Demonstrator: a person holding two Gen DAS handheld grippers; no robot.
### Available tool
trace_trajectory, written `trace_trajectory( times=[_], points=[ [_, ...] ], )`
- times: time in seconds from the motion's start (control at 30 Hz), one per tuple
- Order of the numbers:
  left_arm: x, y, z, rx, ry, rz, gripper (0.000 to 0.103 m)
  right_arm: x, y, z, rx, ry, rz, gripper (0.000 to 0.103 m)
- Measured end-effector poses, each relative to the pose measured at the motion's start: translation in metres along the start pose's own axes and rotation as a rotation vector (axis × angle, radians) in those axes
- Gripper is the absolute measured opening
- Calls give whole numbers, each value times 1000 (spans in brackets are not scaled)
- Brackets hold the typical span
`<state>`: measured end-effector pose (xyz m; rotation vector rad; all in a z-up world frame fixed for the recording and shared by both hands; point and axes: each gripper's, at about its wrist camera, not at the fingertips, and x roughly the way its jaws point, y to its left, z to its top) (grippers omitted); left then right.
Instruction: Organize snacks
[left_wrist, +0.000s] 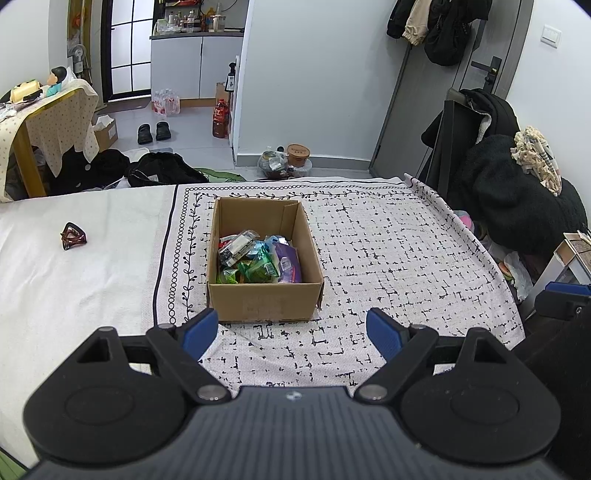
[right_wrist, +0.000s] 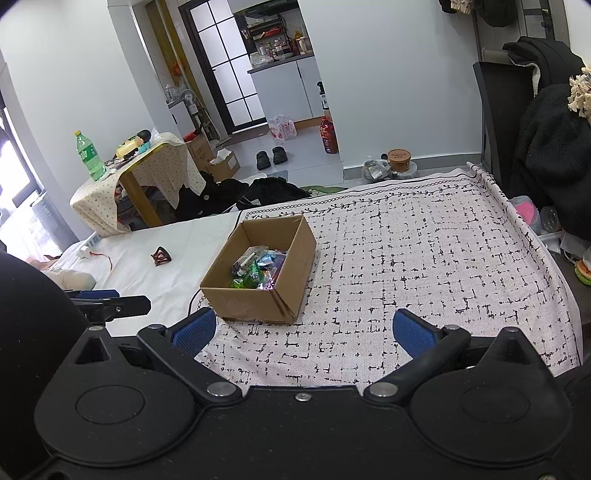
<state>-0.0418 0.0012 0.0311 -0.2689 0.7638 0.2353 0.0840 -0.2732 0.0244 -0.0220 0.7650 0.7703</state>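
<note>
Snacks boxed on the bed, both grippers empty.

Cardboard box on patterned cloth, holding snack packets, perhaps candy. Left gripper and right gripper: fingers spread wide, just short of the box. Hair claw well apart.

We see a patterned cloth spread over the right part of a white sheet, and on the sheet a dark brown hair claw lies alone. Beyond the bed, black clothes are heaped on the floor beside a small table draped in dotted fabric, where a green bottle stands upright. A pair of black slippers sits near a dark red bottle.
</note>
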Motion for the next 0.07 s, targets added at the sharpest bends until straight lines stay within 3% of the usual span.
trace_trajectory(
  times=[0.07],
  points=[
    [0,0,0,0,0,0,87,1,-1,0,4,1,3,103]
  ],
)
